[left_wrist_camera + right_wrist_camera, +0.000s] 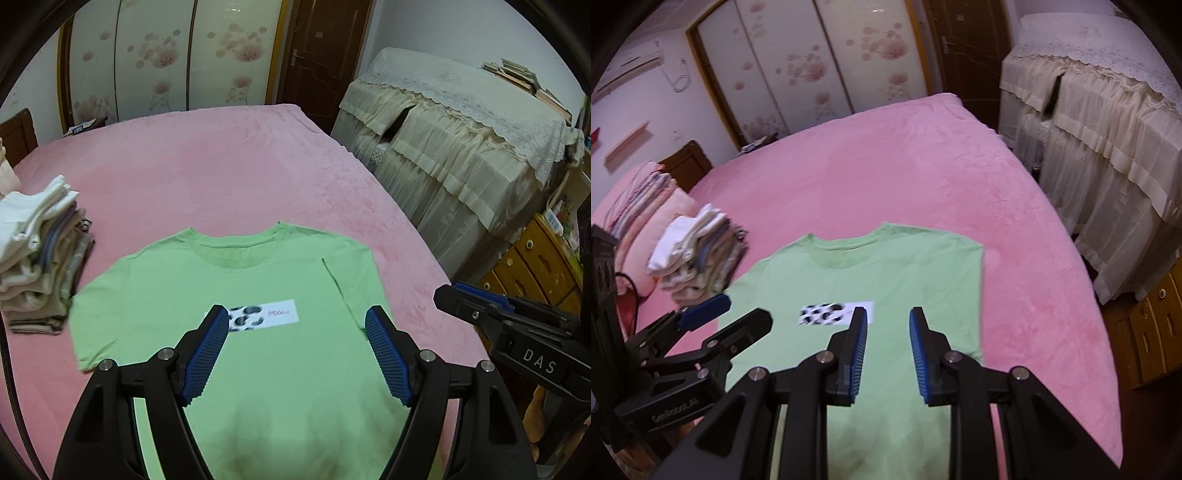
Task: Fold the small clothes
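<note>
Left wrist view: left gripper [295, 325] jaws spread wide, nothing between. Right gripper [888, 326] jaws narrowly parted, empty. Both above green T-shirt [229, 280], lying flat mid-frame on pink bed [221, 162], right sleeve tucked in. Stack of folded clothes [40, 251] at left. Judgement: shirt barely begun; remaining folds left.

Light green T-shirt [258, 295] lay flat, front up, on pink bed [229, 173], collar toward 12 o'clock, right sleeve folded in, white spotted print on chest. Stack of folded small clothes [40, 254] sat at 9 o'clock, just beside the sleeve.
</note>
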